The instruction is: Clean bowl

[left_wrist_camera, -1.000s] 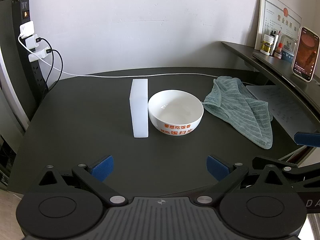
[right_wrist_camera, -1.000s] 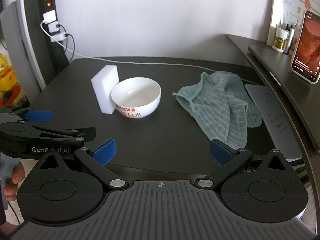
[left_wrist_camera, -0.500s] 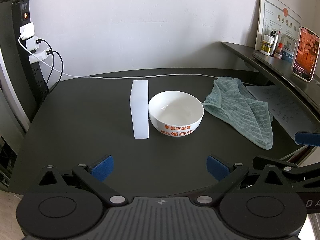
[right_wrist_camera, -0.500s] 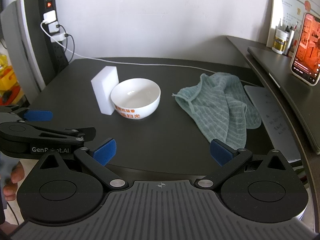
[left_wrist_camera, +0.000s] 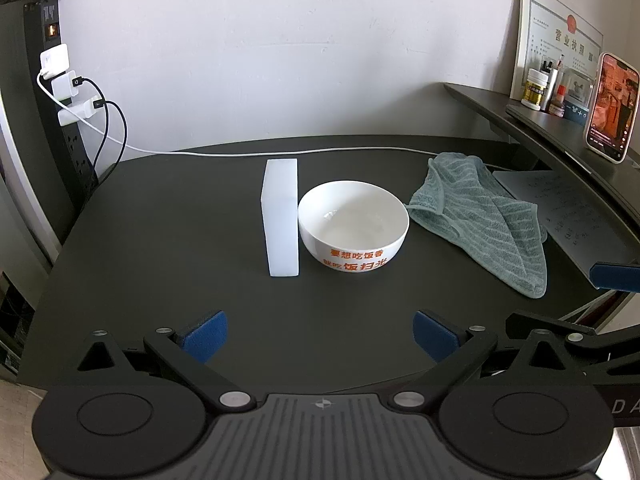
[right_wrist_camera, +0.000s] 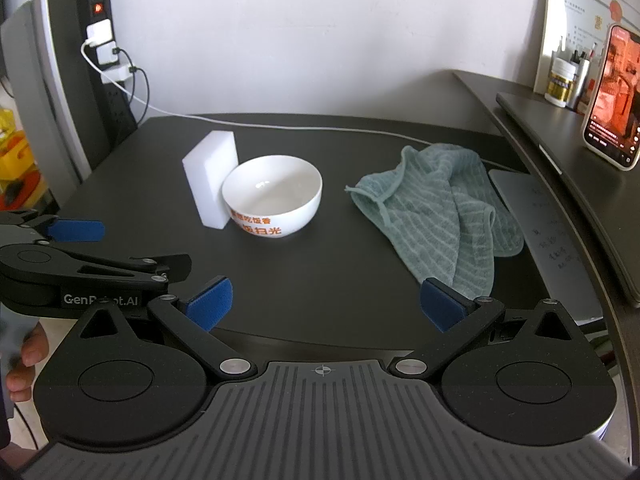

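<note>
Between the 2 blue pads of the left gripper (left_wrist_camera: 320, 338) is only the dark table (left_wrist_camera: 168, 240); the jaws stand wide apart and hold nothing. The right gripper (right_wrist_camera: 326, 304) is spread just as wide, also with nothing between its pads, and it hangs over the near edge of the table. In the right wrist view the left gripper shows at the left side, and below it some fingertips (right_wrist_camera: 34, 350) of the person are visible.

Farther out, near the middle of the table, stands the white bowl (left_wrist_camera: 353, 232), upright, with orange characters on its side. It looks empty inside. A white sponge block (left_wrist_camera: 281, 220) stands on its edge just to the left of the bowl and appears to touch the rim. To the right of the bowl, apart from it, lies a crumpled green cloth (left_wrist_camera: 480, 216). A white cable (left_wrist_camera: 280, 153) runs along the back of the table to a power strip (left_wrist_camera: 60, 80) at the left. On the shelf at the right a phone (left_wrist_camera: 610, 108) stands with its screen lit.
</note>
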`<state>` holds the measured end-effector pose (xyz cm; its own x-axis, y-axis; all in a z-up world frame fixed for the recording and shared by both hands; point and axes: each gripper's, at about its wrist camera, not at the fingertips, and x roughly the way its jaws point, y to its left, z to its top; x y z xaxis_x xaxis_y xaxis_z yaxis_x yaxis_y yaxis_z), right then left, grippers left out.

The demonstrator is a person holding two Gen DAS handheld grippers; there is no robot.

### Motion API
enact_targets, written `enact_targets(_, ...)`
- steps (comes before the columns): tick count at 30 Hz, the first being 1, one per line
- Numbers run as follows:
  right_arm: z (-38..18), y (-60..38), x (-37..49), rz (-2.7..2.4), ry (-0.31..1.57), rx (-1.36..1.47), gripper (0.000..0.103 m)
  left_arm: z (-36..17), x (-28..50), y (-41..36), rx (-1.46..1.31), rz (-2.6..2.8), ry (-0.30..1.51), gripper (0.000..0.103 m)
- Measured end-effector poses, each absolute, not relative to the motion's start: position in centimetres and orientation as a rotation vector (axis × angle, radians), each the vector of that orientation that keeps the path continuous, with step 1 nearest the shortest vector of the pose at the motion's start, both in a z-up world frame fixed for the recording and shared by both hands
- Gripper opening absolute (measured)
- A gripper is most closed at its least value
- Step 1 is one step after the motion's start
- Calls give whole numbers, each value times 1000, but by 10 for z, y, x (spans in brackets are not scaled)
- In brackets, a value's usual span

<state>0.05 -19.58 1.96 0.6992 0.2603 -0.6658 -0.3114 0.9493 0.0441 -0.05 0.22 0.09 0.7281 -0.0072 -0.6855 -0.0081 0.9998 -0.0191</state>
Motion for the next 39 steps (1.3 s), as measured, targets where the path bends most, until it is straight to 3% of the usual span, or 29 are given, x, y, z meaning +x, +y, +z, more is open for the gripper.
enact_targets(29,16,-174,50,302,634,-164,103,7,35,29,-25,73,655,98)
enact_targets(36,0,-168,75,297,666,-155,103,7,75,33,-19,94,605,92)
enact_targets(38,-4,-169,79,298,672,-146,103,3,89,33,-21,98,613,87)
enact_targets(39,-5,-169,81,299,674,-143,103,0,95,34,-25,104,622,79)
